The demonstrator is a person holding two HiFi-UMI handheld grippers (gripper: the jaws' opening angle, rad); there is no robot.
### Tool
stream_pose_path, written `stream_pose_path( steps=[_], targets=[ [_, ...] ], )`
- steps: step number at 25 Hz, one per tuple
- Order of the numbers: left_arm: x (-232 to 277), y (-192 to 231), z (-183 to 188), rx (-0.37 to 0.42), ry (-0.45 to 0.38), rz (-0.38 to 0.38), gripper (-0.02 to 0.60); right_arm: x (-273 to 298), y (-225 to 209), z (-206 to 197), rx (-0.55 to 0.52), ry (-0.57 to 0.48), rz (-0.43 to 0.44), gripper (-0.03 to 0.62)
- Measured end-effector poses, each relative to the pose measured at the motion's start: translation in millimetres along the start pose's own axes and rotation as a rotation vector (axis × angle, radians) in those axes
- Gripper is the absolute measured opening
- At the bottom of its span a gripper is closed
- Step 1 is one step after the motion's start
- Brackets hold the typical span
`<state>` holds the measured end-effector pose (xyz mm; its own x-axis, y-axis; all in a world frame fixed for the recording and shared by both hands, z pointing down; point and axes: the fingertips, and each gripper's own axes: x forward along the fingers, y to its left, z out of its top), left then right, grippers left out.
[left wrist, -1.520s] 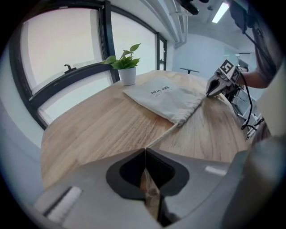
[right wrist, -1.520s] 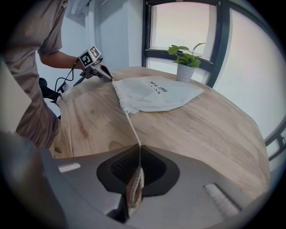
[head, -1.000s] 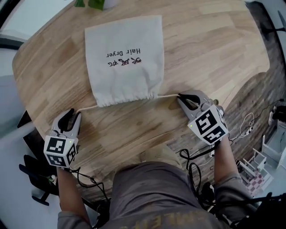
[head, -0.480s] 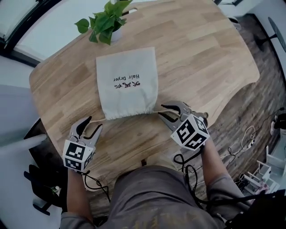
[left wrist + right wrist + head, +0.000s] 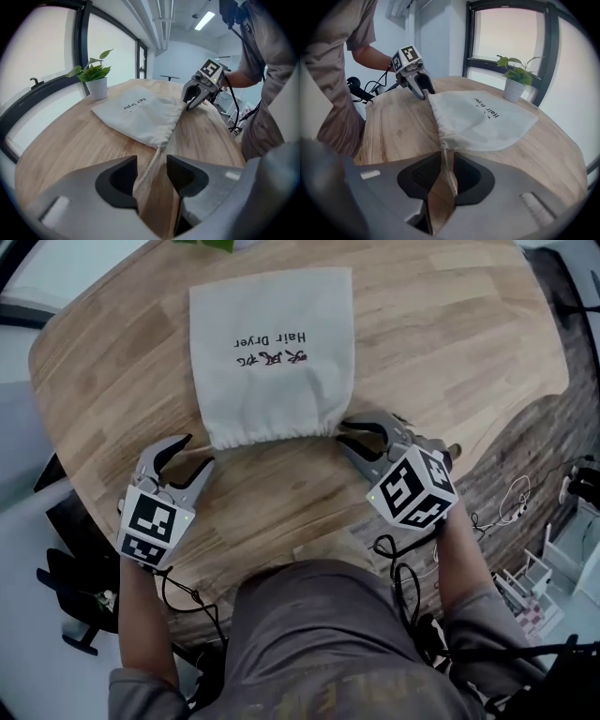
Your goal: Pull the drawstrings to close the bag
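A flat, off-white cloth bag (image 5: 272,352) printed "Hair Dryer" in black is lying in the middle of a pale, rounded wooden table (image 5: 450,334). Its gathered, puckered mouth is facing the person working over it. The weave is looking matte and soft against the table's smooth plank grain.

The left gripper (image 5: 192,454), grey plastic with a black-and-white marker cube, is hovering just off the mouth's left corner. Its jaws are standing well apart and gripping nothing, with the twisted left drawstring (image 5: 151,164) running loose between them. The right gripper (image 5: 349,434) is sitting just beside the mouth's right corner. Its jaws, having let go, have just been easing closer again and are leaving a narrow gap. The right drawstring (image 5: 447,163) is lying in that gap unpinched.

A second earlier both cords were stretching out taut to either side, with the grippers well apart from the bag. Now both grippers are sitting in close and the cords are lying short and slack.

A leafy green plant (image 5: 93,75) in a small white pot is standing beyond the bag's closed end, near dark-framed windows. Cables (image 5: 511,507) are trailing over the floor at the right. Nothing is lying between either gripper and the bag.
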<state>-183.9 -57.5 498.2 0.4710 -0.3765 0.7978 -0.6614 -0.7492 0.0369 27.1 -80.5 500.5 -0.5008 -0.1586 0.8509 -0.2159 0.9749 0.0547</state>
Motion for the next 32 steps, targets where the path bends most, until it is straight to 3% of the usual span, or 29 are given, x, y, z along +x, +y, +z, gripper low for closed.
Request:
stream_pose_path(
  steps=[5, 12, 23, 32],
  targets=[
    [3.0, -2.6, -1.8, 0.022, -0.006, -0.015, 0.167, 2.8, 4.0, -0.7, -0.005, 0.000, 0.024, 0.098],
    [10.4, -10.6, -0.9, 0.046, -0.034, -0.059, 0.015, 8.0, 7.7, -2.5, 0.017, -0.005, 0.047, 0.042],
    [12.2, -11.2, -0.9, 0.074, 0.017, -0.070, 0.009, 8.6, 6.7, -2.8, 0.051, 0.029, 0.050, 0.040],
    [7.4, -3.9, -0.1, -0.004, 0.005, -0.024, 0.006, 5.6, 5.7, -1.7, 0.104, 0.043, 0.044, 0.035]
  ],
)
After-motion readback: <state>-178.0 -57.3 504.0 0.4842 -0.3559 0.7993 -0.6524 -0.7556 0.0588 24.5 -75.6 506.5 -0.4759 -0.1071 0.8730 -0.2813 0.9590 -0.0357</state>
